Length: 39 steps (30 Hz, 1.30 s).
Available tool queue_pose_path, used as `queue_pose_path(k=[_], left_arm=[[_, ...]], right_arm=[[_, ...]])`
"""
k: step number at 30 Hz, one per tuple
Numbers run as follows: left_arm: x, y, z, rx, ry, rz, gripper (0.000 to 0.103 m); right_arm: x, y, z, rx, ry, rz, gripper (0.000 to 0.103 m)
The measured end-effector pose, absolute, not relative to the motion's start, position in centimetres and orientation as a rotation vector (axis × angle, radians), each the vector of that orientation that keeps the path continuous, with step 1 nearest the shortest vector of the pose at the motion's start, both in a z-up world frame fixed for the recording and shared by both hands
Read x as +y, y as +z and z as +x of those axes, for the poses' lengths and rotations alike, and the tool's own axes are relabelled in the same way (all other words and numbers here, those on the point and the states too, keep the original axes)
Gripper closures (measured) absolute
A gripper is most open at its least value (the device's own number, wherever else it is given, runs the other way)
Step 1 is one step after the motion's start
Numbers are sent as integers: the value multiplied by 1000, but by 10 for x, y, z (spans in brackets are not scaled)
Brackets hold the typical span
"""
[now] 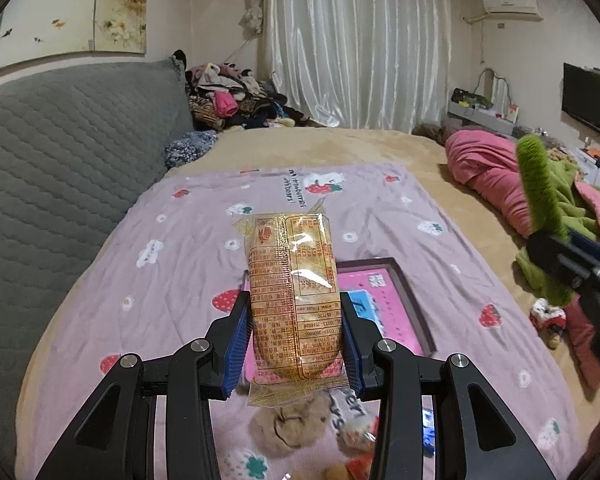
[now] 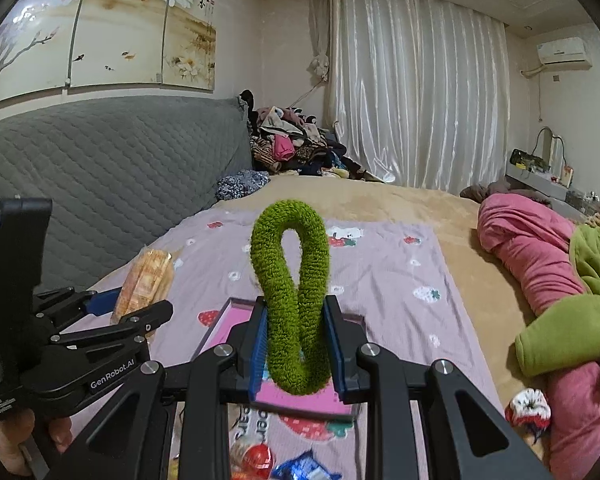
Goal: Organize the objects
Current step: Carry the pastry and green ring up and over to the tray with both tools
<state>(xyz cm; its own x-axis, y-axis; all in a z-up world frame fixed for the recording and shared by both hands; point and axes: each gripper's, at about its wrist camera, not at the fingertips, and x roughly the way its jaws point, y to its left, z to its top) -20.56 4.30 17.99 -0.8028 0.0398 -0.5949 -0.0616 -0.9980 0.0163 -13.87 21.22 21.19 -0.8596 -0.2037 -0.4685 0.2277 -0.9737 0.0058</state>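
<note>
The left gripper [image 1: 296, 334] pinches a clear-wrapped snack packet [image 1: 290, 280] between its blue pads, at the centre of the left wrist view; the packet stands upright, its printed face toward the camera, and rises well above the fingertips. The right gripper [image 2: 296, 344] is pressed together on a fuzzy green loop [image 2: 290, 280], at the centre of the right wrist view; the loop stands upright, its closed bend at the top. Both items are held clear of the bed. Below them a pink tray [image 1: 396, 292] with a dark rim lies on a lilac strawberry-print sheet [image 1: 172, 264], which covers a tan blanket [image 1: 380, 144]. A grey quilted headboard [image 1: 60, 152] fills the left of each frame. A rolled pink quilt [image 2: 528, 248] lies at the right edge. White curtains [image 2: 416, 88] hang at the upper centre. Small wrapped items at the bottom edge are blurred.
</note>
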Motion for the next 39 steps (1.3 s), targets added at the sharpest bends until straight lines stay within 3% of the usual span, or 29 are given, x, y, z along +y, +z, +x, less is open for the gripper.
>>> queue_pose_path(k=[9, 17, 20, 26, 39], left_arm=[[34, 150, -275, 29, 2936, -1017, 61], [44, 93, -345, 44, 2877, -1132, 61], [46, 66, -376, -38, 2763, -1212, 61], [43, 22, -419, 45, 2770, -1331, 61], [30, -45, -460, 27, 2677, -1560, 61]], right_arm=[[217, 190, -212, 82, -2811, 749, 76], [216, 129, -282, 62, -2756, 869, 76], [215, 100, -309, 39, -2715, 966, 76], [205, 38, -360, 23, -2617, 1174, 76], [202, -29, -400, 83, -2530, 1471, 76]])
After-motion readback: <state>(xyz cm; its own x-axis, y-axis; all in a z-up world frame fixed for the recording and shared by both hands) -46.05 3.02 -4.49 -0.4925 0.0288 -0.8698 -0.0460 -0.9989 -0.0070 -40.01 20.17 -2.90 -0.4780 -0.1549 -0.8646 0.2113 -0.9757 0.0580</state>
